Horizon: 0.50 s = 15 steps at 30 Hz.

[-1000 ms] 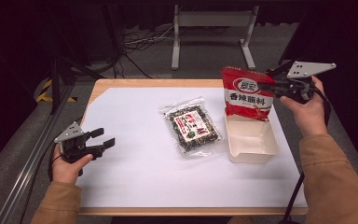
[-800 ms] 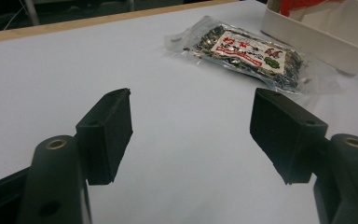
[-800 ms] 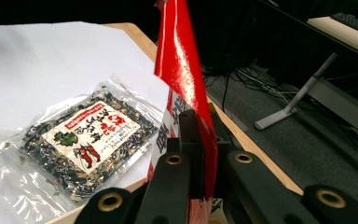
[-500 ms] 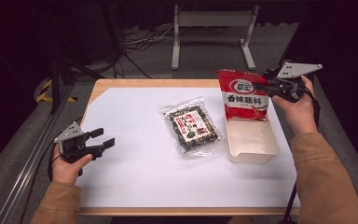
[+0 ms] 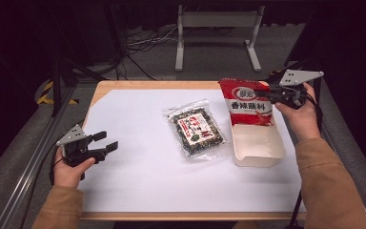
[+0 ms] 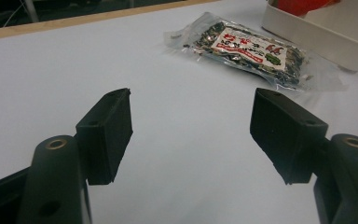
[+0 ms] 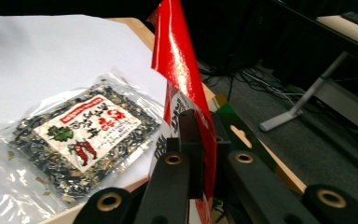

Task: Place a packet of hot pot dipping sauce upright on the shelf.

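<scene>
A red seasoning packet [image 5: 245, 101] hangs upright over the far end of a white rectangular tray [image 5: 262, 148], its lower edge inside the tray. My right gripper [image 5: 266, 93] is shut on the packet's right edge; in the right gripper view the red foil [image 7: 182, 79] stands pinched between the two black jaws. A clear bag of dark dried mix with a red and white label [image 5: 196, 131] lies flat at the table's middle [image 6: 247, 49] [image 7: 81, 135]. My left gripper [image 5: 106, 144] rests low at the left of the table, open, with nothing between its pads [image 6: 107, 133].
White paper [image 5: 143, 181] covers the wooden table top. A metal rail [image 5: 26, 167] runs along the left side. Beyond the far edge, the dark floor holds cables and a grey stand [image 5: 217, 28].
My right gripper has brought the red packet down and a little left, so its lower edge now sits in the tray. The left gripper has not moved.
</scene>
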Motion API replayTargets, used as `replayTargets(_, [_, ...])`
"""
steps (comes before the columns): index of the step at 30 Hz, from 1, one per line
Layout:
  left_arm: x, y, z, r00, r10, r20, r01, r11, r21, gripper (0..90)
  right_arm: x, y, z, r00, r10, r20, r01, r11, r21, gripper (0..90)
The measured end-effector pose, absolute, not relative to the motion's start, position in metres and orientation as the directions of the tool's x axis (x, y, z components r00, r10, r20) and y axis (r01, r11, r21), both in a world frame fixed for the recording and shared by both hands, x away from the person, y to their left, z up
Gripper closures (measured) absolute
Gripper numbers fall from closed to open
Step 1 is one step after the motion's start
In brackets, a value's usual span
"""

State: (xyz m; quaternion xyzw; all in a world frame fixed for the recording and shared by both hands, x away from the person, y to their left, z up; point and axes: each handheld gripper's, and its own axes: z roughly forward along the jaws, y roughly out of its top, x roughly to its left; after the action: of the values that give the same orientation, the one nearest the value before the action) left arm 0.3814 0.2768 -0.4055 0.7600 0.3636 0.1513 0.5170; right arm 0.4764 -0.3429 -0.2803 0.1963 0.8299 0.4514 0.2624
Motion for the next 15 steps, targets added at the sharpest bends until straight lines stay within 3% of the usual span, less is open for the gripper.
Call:
replayTargets(6, [0.381,0.278,-0.405,0.688,0.710,-0.152,0.398,-0.195,0.896,30.2,0.475,-0.339,-0.288,-0.805,0.547,-0.229,0.104,0.511,0.853,89.1])
replayTargets(15, [0.382,0.277,-0.406,0.690,0.707,-0.155,0.400,-0.194,0.896,30.1,0.473,-0.352,-0.298,-0.765,0.615,-0.188,0.173,0.478,0.861,89.2])
